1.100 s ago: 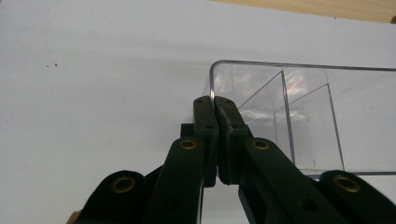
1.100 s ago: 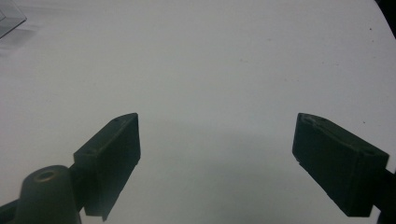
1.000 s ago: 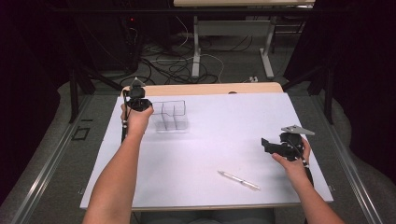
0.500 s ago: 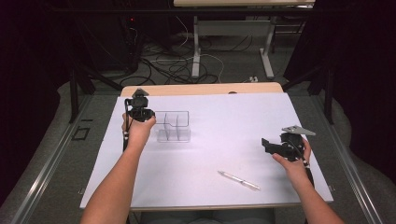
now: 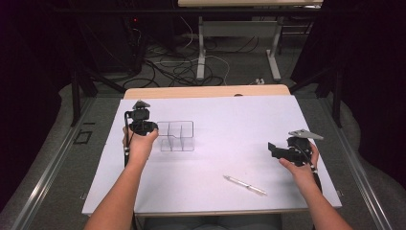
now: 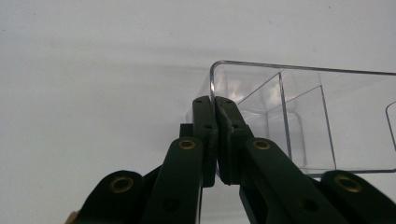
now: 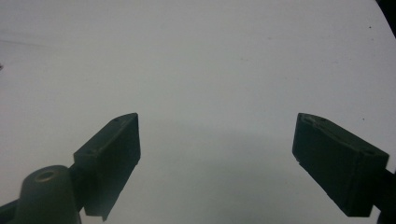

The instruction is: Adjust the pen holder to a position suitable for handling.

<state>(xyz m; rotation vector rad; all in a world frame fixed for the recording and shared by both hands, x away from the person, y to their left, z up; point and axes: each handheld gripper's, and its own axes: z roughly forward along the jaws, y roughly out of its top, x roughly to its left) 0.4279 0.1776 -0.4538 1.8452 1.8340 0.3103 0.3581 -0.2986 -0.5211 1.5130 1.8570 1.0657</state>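
The left gripper (image 6: pixel 215 105) has its two black jaws pressed tight together on the near corner wall of the clear plastic organizer (image 6: pixel 299 116) — in the left gripper view the thin rim runs right between the jaw tips, so that's a pinch on the wall itself. From the high view the clear plastic organizer (image 5: pixel 176 136) sits on the white table (image 5: pixel 230 120) toward its left and far side, upright, its inner dividers splitting it into several compartments, and the left gripper (image 5: pixel 141 125) is right at its left edge with the hand wrapped round it from below. Over on the other side, well apart from the box, the right gripper (image 5: pixel 274 149) hangs low over the table near the right edge, pointing inward toward the middle. Its jaws are spread wide — the right gripper view shows the right gripper (image 7: pixel 217 140) with bare white surface between the two black pads and nothing caught there. A pen (image 5: pixel 244 185) lies flat on the table toward the near edge, angled, between the two forearms and nearer the right hand, untouched by either tool.
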